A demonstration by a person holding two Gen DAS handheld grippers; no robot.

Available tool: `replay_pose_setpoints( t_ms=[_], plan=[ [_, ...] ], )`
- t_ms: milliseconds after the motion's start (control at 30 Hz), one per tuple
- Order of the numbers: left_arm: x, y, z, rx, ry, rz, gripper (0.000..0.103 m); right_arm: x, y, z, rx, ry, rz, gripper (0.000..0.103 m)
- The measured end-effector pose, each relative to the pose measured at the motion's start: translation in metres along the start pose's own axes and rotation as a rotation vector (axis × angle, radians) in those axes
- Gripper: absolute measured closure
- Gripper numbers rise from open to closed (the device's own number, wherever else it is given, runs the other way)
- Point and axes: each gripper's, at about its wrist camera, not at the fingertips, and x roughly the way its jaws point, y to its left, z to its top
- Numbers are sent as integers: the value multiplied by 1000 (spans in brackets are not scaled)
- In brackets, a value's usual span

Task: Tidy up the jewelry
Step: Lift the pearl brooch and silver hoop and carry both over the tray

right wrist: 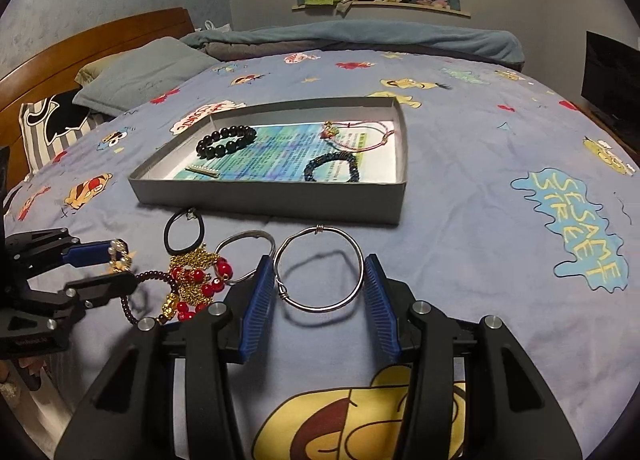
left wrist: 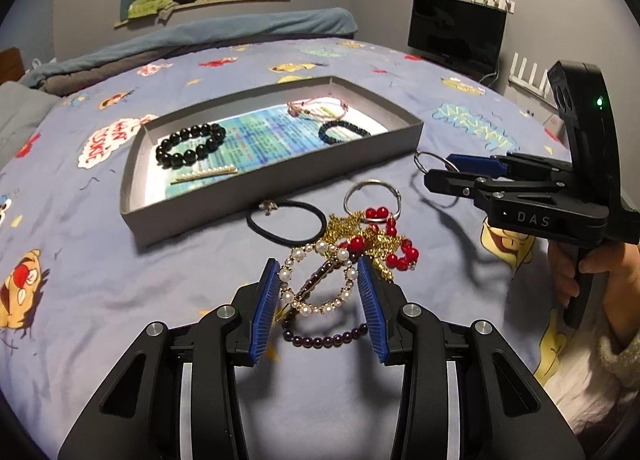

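A grey box lid [left wrist: 276, 175] on the bed holds a black bead bracelet [left wrist: 190, 145], a gold hair clip [left wrist: 204, 175], a pink cord bracelet [left wrist: 320, 107] and a dark blue bracelet [left wrist: 344, 131]. My left gripper [left wrist: 318, 294] is shut on a pearl bracelet [left wrist: 316, 280], lifted above a purple bead bracelet [left wrist: 324, 338]. My right gripper [right wrist: 320, 284] is shut on a silver wire bangle [right wrist: 320, 270], held above the sheet. A pile of red beads and gold chain [left wrist: 372, 240], a black hair tie [left wrist: 286, 221] and a silver ring [left wrist: 372, 195] lie beside the lid.
The lid [right wrist: 272, 195] sits mid-bed on a blue cartoon sheet [right wrist: 500, 219]. Pillows [right wrist: 140, 71] and a wooden headboard [right wrist: 80, 39] are at the left. A rolled blanket [right wrist: 360, 37] lies at the far edge. A black monitor [left wrist: 456, 33] stands beyond the bed.
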Motion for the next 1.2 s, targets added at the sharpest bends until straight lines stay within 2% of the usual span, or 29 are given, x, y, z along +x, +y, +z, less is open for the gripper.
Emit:
replay_pose_setpoints(
  t_ms=[300,533,867,1033,1200],
  plan=[
    [-15,15,14,-43,-35,17,62,-14,2,8,-5,-54,-18,57],
    [-25,42,47,-60,-85,65,62,-12,10,41,-37,-103,-44,57],
    [7,81,83,-86,-72,123,62,30,27,86,-83,-116,-54,57],
    [27,91,100,-98,-62,98,62,56,33,101,-100,-99,-51,57],
    [54,93,116,-66,-38,90,62,82,32,114,-115,-75,-54,57]
  ],
)
